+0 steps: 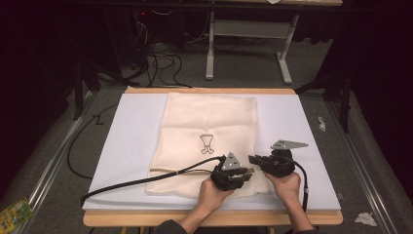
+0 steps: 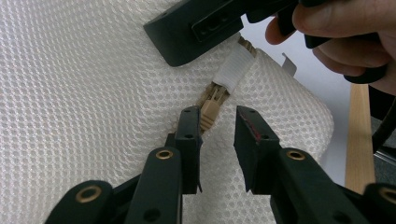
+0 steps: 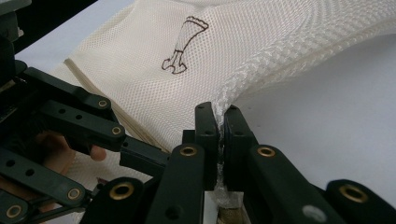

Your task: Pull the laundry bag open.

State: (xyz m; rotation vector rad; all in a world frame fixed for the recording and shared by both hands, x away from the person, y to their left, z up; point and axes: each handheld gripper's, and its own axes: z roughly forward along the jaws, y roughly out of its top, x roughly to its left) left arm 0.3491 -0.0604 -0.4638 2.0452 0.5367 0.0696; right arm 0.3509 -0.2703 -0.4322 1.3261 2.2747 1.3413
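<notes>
High view: a wooden table [image 1: 146,220] carries a white board [image 1: 126,141], and on the board lies a cream mesh bag [image 1: 209,122] with a small dark drawing [image 1: 207,144] near its middle. Beyond the table are grey carpet, loose black cables and the legs of a grey desk [image 1: 246,34]; a yellow-green packet [image 1: 13,212] lies on the floor left of the table. Both hands work at the bag's near edge: the left gripper [image 1: 248,171] over the bag's near right corner, the right gripper [image 1: 253,159] just beside it, pointing left.

Left gripper view: the left gripper [image 2: 217,133] has its jaws apart, either side of a tan zip pull [image 2: 208,112] at the bag's zip; the pull lies against the left jaw. A white fabric tab [image 2: 233,69] covers the zip's end, under the right gripper's black body.

Right gripper view: the right gripper [image 3: 220,123] is clamped on a pinched fold of the bag's edge. No readable writing, only the drawing [image 3: 183,44].
</notes>
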